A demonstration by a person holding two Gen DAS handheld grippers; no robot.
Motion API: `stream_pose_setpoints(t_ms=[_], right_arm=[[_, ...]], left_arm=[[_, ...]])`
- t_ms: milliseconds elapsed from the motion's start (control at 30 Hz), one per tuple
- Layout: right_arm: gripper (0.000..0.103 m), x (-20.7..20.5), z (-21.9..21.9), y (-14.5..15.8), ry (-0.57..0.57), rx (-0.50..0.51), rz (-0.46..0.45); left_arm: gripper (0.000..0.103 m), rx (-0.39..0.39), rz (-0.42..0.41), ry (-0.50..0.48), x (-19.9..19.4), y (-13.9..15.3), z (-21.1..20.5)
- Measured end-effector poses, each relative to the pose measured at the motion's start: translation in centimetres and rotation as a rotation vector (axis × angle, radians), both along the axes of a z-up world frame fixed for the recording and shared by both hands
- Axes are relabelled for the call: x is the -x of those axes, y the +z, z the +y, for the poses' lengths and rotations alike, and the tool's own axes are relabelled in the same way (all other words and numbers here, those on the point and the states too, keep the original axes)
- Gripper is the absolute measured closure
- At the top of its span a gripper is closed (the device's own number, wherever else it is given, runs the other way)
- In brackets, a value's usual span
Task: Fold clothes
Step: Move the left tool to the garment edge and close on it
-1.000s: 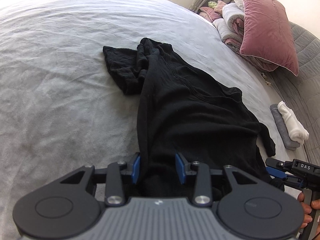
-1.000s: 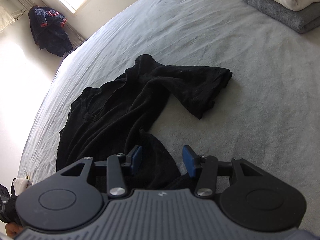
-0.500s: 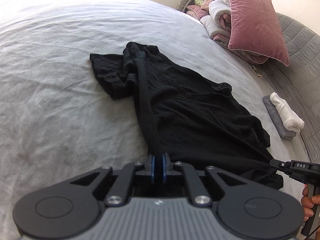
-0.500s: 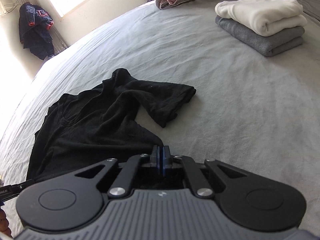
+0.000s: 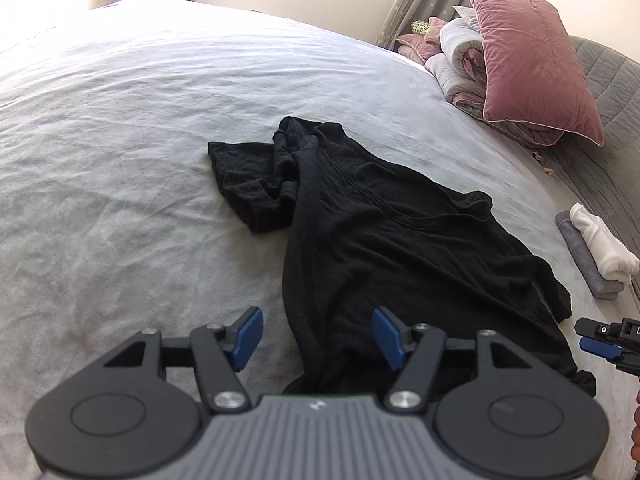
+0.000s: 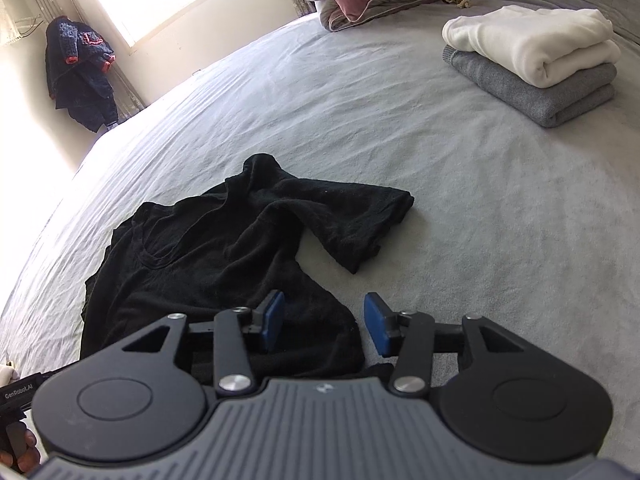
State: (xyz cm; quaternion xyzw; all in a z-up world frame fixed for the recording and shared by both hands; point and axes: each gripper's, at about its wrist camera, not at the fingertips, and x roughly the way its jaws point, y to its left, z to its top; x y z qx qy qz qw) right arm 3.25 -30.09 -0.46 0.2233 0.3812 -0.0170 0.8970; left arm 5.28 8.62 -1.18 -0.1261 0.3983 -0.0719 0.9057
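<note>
The left hand-held gripper [image 5: 316,338] and right hand-held gripper [image 6: 323,328] have just been opening and now stand spread, having let go of the hem they pinched half a second ago. The crumpled black cotton T-shirt [image 5: 384,248] lies loose on the grey bed [image 5: 120,140], likely stretched out ready for folding.

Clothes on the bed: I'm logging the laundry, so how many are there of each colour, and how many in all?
Black: 1, the unfolded black T-shirt
White: 1, the folded white garment
Grey: 1, the folded grey garment beneath it
Total: 3
</note>
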Motion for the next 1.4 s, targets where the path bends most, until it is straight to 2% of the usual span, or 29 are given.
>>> stream_pose_setpoints(t_ms=[100, 133, 300, 500, 600, 667, 767, 900, 967, 1067, 1133, 1300, 1400], right_arm=[[0.054, -0.8, 0.6, 0.5, 0.013, 0.006, 0.005], [0.054, -1.3, 0.7, 0.8, 0.014, 0.006, 0.003], [0.048, -4.1, 1.4, 2.4, 0.041, 0.021, -0.025], [0.048, -7.8, 0.9, 3.0, 0.113, 0.091, -0.085], [0.048, -9.4, -0.1, 2.4, 0.15, 0.125, -0.123], [0.048, -10.6, -1.1, 1.3, 0.139, 0.104, -0.127], [0.048, -12.2, -2.6, -0.3, 0.121, 0.072, -0.131], [0.048, -13.9, -3.4, -2.3, 0.131, 0.038, -0.128], [0.048, -14.0, -3.5, -2.8, 0.155, 0.041, -0.149], [0.048, -13.7, -3.8, -3.3, 0.184, 0.057, -0.178], [0.059, -13.3, -4.2, -3.4, 0.208, 0.079, -0.178], [0.062, -12.3, -5.5, -3.6, 0.278, 0.111, -0.189], [0.065, -12.4, -5.4, -4.0, 0.312, 0.106, -0.176]], left_arm=[[0.019, -0.013, -0.02, 0.011, -0.5, 0.5, -0.6], [0.016, -0.012, -0.027, 0.015, -0.9, 0.8, -0.9], [0.013, 0.005, -0.04, 0.007, -3.1, 1.9, -2.6], [0.012, -0.039, -0.063, -0.072, -6.6, 2.8, -6.4], [0.012, -0.016, -0.096, -0.101, -8.4, 3.2, -7.8], [0.014, 0.029, -0.098, -0.128, -9.8, 3.2, -8.6], [0.025, 0.106, -0.072, -0.162, -12.1, 2.8, -9.9], [0.037, 0.221, 0.005, -0.186, -15.4, 1.4, -11.6], [0.038, 0.281, 0.047, -0.193, -16.9, 0.5, -12.7], [0.053, 0.366, 0.122, -0.212, -18.7, -1.1, -14.2], [0.055, 0.428, 0.167, -0.219, -19.4, -2.1, -15.1], [0.056, 0.497, 0.201, -0.173, -20.5, -4.1, -16.8], [0.064, 0.542, 0.201, -0.11, -20.8, -4.9, -16.9]])
